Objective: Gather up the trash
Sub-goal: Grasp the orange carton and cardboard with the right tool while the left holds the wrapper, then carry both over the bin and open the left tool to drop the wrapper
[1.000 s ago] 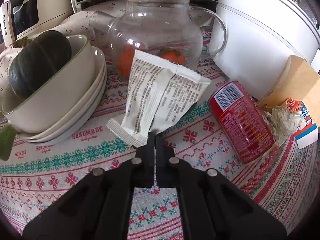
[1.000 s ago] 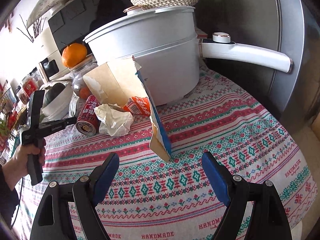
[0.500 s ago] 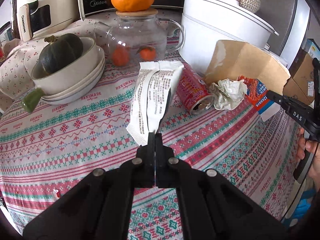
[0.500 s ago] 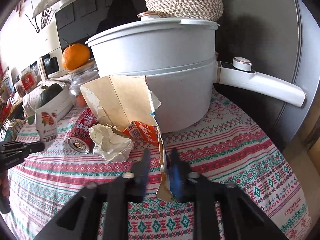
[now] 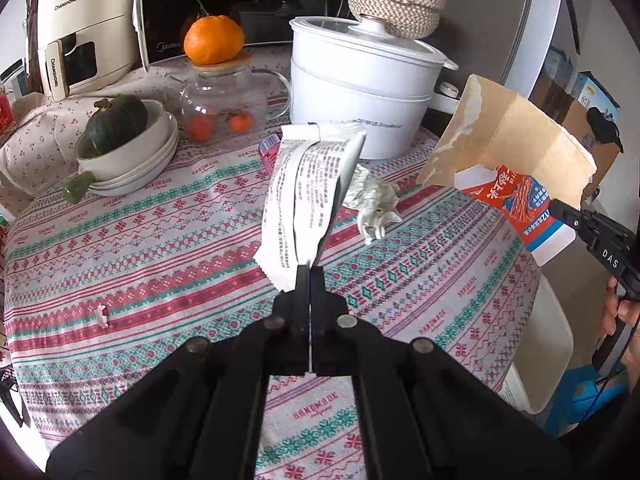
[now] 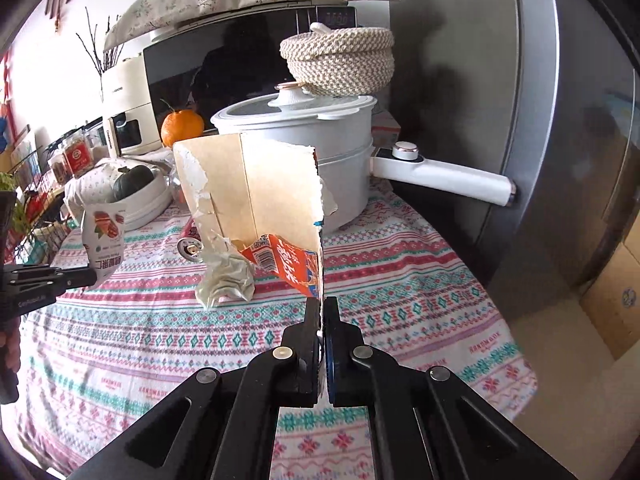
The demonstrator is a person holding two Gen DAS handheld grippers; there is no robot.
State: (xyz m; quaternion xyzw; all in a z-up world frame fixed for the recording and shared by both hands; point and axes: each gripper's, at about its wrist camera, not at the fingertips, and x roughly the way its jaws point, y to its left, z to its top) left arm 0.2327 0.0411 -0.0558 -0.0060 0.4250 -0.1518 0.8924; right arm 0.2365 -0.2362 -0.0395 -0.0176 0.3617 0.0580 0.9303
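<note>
The left gripper (image 5: 309, 270) is clamped tight on the lower edge of a white snack wrapper (image 5: 308, 188), which stands up and away from its fingertips, clear of the patterned tablecloth (image 5: 160, 240). Far to the left of these tongs, a stack of white bowls (image 5: 132, 160) carries a dark green squash (image 5: 116, 120). Ahead and slightly left sits a glass teapot (image 5: 228, 108) with an orange (image 5: 214, 40) on its lid. Straight ahead, past the wrapper, stands a white electric pot (image 5: 360, 92) with a woven basket (image 5: 394, 0) behind its lid. Just beyond and to the right of the wrapper, a crumpled paper wad (image 5: 374, 204) lies on the cloth, and a red can (image 5: 268, 148) peeks out from behind the wrapper's left side.

Further right, the right gripper (image 6: 322, 312) is closed on the bottom corner of a torn cardboard box (image 6: 256, 192), brown inside and printed orange and blue outside. The box rises straight up from these fingertips, lifted off the cloth. Seen from these tongs, the paper wad and the can lie just to the left of the box, the wad near its lower edge. The pot's long white handle (image 6: 444, 176) reaches off to the right, ahead of the tongs. In the left wrist view the same box hangs at the right, with the other tool's black tip at its lower corner.
</note>
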